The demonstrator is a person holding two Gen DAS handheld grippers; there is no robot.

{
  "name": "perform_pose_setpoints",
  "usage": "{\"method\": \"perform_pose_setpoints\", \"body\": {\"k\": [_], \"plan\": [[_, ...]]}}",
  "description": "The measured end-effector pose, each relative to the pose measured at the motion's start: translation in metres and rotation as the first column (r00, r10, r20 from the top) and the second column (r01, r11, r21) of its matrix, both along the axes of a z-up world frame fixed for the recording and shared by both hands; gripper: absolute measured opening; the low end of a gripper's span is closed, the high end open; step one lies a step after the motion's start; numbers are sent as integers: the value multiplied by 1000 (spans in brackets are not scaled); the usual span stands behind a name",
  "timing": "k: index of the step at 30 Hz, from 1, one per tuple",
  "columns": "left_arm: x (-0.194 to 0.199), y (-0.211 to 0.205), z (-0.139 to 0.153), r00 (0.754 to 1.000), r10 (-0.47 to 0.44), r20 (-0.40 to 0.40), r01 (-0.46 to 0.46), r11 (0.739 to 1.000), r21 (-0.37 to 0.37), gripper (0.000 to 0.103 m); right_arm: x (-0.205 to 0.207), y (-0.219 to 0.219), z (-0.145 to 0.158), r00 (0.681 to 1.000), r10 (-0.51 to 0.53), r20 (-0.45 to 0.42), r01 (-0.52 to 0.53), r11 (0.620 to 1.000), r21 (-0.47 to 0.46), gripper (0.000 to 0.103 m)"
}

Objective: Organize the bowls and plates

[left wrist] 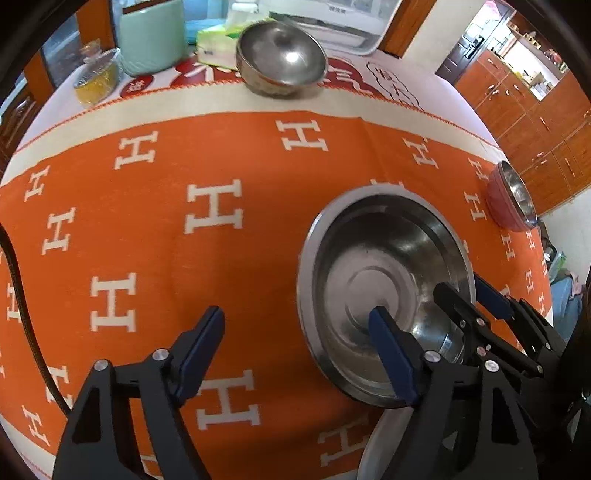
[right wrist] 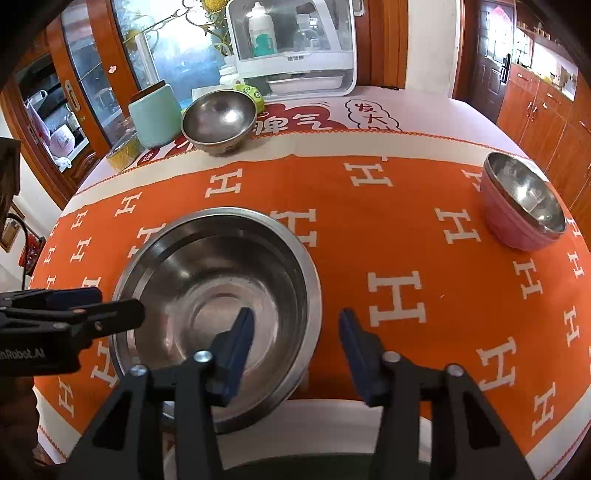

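Note:
A large steel bowl [left wrist: 384, 288] [right wrist: 218, 295] stands near the front edge of the orange H-patterned tablecloth [left wrist: 221, 155]; it seems to sit inside a wider steel dish. My left gripper [left wrist: 295, 339] is open, its right finger over the bowl's inside and its left finger over the cloth. My right gripper [right wrist: 295, 339] is open and straddles the bowl's right rim, one finger inside, one outside. A smaller steel bowl [left wrist: 280, 55] [right wrist: 219, 120] stands at the back. A pink bowl with a steel liner [left wrist: 511, 201] [right wrist: 521, 203] stands at the right.
At the back stand a mint-green canister [left wrist: 151, 35] [right wrist: 155, 114], a glass jar [left wrist: 96, 77], a tissue pack [left wrist: 214, 44] and a white dish cabinet [right wrist: 295, 48]. Wooden cupboards [left wrist: 535, 118] line the right wall. The table's front edge lies just below the grippers.

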State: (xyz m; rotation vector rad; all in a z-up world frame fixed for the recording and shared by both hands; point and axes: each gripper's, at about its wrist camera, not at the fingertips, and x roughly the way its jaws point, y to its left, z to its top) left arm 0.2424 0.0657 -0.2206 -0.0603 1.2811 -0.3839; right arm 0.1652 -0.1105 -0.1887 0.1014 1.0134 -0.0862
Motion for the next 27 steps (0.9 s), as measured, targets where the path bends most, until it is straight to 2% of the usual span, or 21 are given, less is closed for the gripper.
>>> {"method": "perform_pose_setpoints", "body": {"k": [2, 5, 6, 8, 12, 14, 19, 27], "plan": [[2, -4, -3, 1000, -10, -11, 10, 1000, 1, 67, 1, -1, -1, 1000, -1, -6, 1, 1000, 2, 34], [4, -8, -8, 1000, -21, -22, 22, 1000, 7, 61, 2, -2, -4, 1000, -6, -18, 6, 1000, 6, 24], [4, -10, -9, 999, -26, -26, 26, 1000, 6, 58, 2, -3, -5, 1000, -7, -21, 7, 1000, 5, 23], [6, -11, -12, 999, -34, -39, 34, 999, 4, 44, 3, -3, -6, 1000, -10, -27, 10, 1000, 3, 21], [8, -14, -18, 997, -46, -60, 46, 999, -4, 34, 6, -4, -8, 999, -8, -40, 8, 1000, 0, 19], [8, -14, -20, 997, -51, -64, 51, 999, -13, 24, 6, -2, -8, 999, 1, -42, -1, 1000, -4, 17], [10, -18, -23, 995, -70, -72, 67, 997, -33, 15, 7, 0, -8, 999, 1, -43, -1, 1000, -13, 17], [11, -14, -24, 996, -64, -68, 61, 997, -49, 15, 8, 1, -9, 999, 1, -51, -2, 1000, -19, 17]]}}
